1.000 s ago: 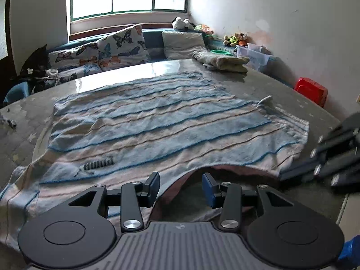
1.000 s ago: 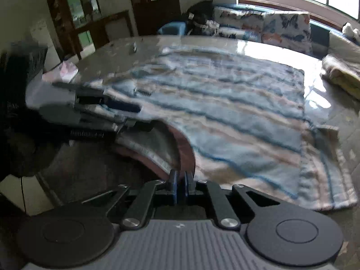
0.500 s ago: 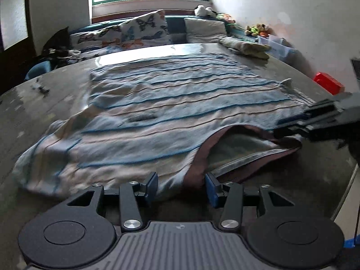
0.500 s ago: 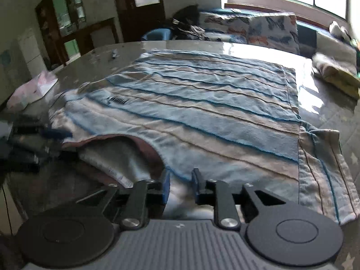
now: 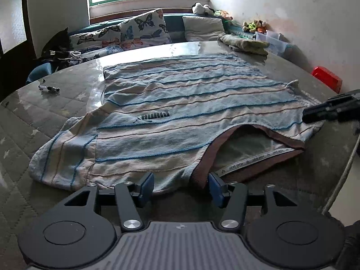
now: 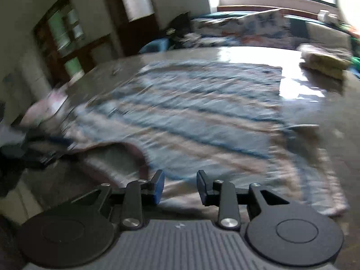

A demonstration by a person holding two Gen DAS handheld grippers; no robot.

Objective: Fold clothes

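A blue, white and pink striped T-shirt (image 5: 191,112) lies spread flat on the round table (image 5: 56,112), collar toward me, sleeves out to each side. My left gripper (image 5: 181,186) is open, its fingers straddling the shoulder fabric beside the pink collar (image 5: 202,168). The right gripper's fingers (image 5: 324,111) show at the right edge over the shirt's other shoulder. In the blurred right wrist view the right gripper (image 6: 180,186) is open above the shirt (image 6: 202,117) near the collar. The left gripper (image 6: 33,155) shows dimly at the left.
A folded olive cloth (image 5: 245,42) lies at the table's far right. A marker (image 5: 48,88) lies at the far left. A cushioned bench (image 5: 135,31) runs under the window. A red box (image 5: 326,78) sits by the right wall. A cable (image 5: 342,173) hangs at right.
The right gripper has opened from shut over the second and widened further. Both grippers shifted along the shirt's collar edge; the left one now straddles the shoulder fabric.
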